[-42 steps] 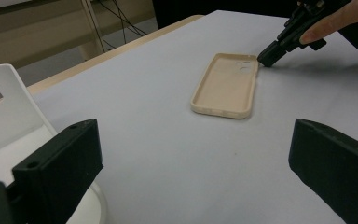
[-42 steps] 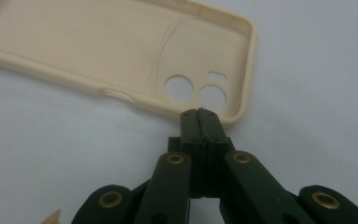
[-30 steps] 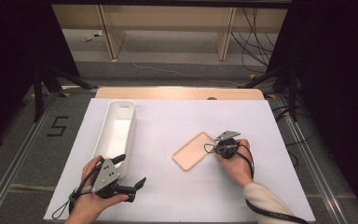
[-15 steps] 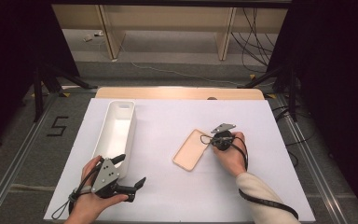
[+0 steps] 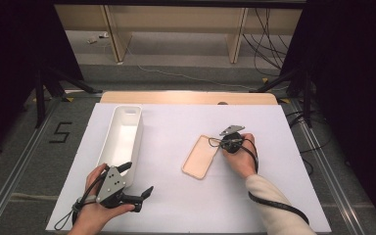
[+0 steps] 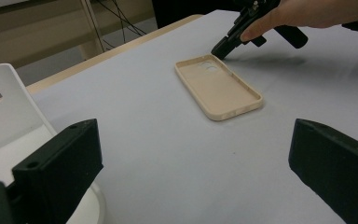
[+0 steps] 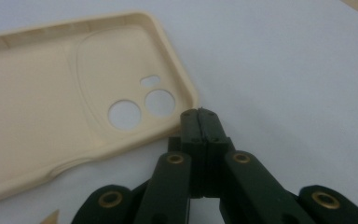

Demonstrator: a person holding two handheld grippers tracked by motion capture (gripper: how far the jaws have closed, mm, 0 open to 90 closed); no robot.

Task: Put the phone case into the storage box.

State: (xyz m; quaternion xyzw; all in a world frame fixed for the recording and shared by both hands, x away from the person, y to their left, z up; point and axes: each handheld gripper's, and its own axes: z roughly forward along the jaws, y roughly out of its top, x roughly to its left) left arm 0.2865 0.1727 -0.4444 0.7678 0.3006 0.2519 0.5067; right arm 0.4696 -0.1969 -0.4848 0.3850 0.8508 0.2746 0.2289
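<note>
A beige phone case [image 5: 200, 156] lies hollow side up on the white table, right of the middle. In the right gripper view its camera cut-outs [image 7: 142, 105] are near the corner. My right gripper [image 5: 217, 142] is shut with nothing between its jaws, and its tips [image 7: 199, 114] are at the case's far right corner, touching or almost touching the rim. The left gripper view shows that gripper [image 6: 216, 50] by the far end of the case [image 6: 219, 86]. My left gripper [image 5: 137, 179] is open near the front left, with nothing held, and its jaws [image 6: 196, 135] point toward the case.
A long white bin [image 5: 127, 108] stands on the left of the table, its near end beside my left gripper; it looks empty. Its wall [image 6: 9, 107] is close to my left jaw. A wooden strip [image 5: 186, 97] runs along the table's far edge.
My right gripper has slid away from the person and slightly left along the case's right side to its far corner. The case and my left gripper stay where they were.
</note>
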